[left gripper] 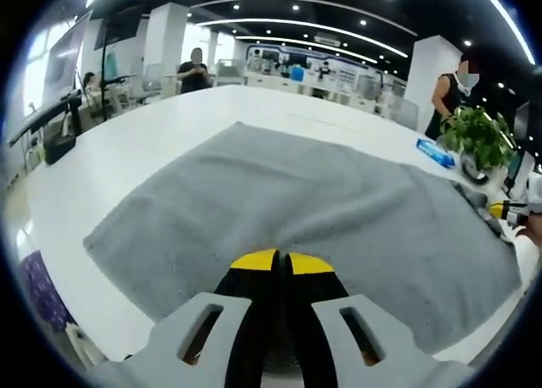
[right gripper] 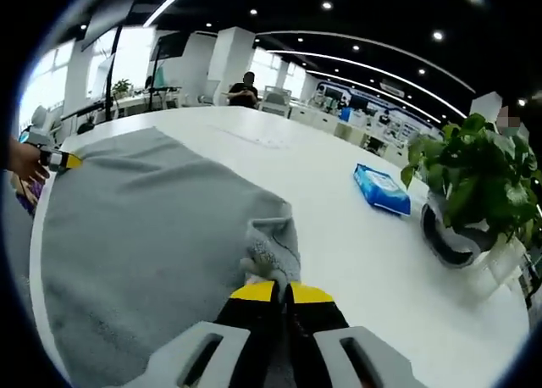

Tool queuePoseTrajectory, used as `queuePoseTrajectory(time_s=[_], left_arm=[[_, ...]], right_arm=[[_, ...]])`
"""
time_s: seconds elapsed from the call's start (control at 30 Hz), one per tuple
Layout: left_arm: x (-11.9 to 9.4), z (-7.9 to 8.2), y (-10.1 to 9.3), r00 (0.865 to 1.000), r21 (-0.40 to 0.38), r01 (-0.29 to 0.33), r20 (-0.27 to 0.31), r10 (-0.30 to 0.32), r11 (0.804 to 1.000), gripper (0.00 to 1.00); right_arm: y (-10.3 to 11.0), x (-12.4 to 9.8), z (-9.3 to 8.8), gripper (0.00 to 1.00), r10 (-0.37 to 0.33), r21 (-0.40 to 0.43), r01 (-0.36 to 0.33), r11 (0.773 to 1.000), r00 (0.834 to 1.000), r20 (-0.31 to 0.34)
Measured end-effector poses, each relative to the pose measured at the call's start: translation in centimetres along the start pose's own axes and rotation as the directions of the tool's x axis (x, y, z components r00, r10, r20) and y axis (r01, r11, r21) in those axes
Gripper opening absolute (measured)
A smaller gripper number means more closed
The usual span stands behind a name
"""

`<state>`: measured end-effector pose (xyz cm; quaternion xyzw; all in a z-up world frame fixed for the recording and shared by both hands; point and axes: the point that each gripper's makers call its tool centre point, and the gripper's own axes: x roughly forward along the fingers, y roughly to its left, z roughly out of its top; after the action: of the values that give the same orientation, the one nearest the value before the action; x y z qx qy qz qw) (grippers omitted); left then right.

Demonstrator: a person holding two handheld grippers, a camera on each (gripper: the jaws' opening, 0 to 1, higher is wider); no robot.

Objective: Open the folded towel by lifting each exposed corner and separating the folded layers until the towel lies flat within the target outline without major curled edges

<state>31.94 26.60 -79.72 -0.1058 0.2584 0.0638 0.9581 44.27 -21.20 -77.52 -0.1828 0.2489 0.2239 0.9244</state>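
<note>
A grey towel (left gripper: 279, 202) lies spread over the white table (left gripper: 152, 134), mostly flat. My left gripper (left gripper: 279, 258) sits at its near edge with the yellow tips pressed together on the cloth. Across the towel, my right gripper (left gripper: 506, 208) holds the far right corner. In the right gripper view, the right gripper (right gripper: 281, 291) is shut on a bunched, raised corner of the towel (right gripper: 144, 235). The left gripper (right gripper: 59, 160), held by a hand, is at the towel's far left edge.
A potted plant (right gripper: 474, 185) stands on the table to the right, with a blue pack of wipes (right gripper: 381, 190) beside it. The plant (left gripper: 478, 134) and the pack (left gripper: 436, 153) lie beyond the towel's right end. People stand by desks in the background.
</note>
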Motion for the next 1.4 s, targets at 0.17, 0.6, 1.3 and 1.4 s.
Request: queuePoseTrajectory(time_s=[0.17, 0.6, 1.3, 1.4], left_arm=[[0.0, 0.0, 0.0, 1.0, 0.0, -0.002, 0.0, 0.002, 1.0, 0.03], [0.1, 0.0, 0.0, 1.0, -0.007, -0.003, 0.002, 0.003, 1.0, 0.03], [0.0, 0.0, -0.1, 1.0, -0.013, -0.006, 0.012, 0.006, 1.0, 0.03], [0.0, 0.0, -0.1, 1.0, 0.005, -0.009, 0.012, 0.008, 1.0, 0.03]], right_arm=[[-3.4, -0.4, -0.9, 0.02, -0.091, 0.013, 0.091, 0.996, 0.996, -0.017], [-7.8, -0.8, -1.7, 0.0, -0.185, 0.073, 0.187, 0.98, 0.982, -0.032], [0.4, -0.8, -0.6, 0.05, 0.026, 0.11, -0.021, 0.994, 0.999, -0.043], [1.5, -1.2, -1.2, 0.1, 0.04, 0.205, -0.027, 0.978, 0.997, -0.063]])
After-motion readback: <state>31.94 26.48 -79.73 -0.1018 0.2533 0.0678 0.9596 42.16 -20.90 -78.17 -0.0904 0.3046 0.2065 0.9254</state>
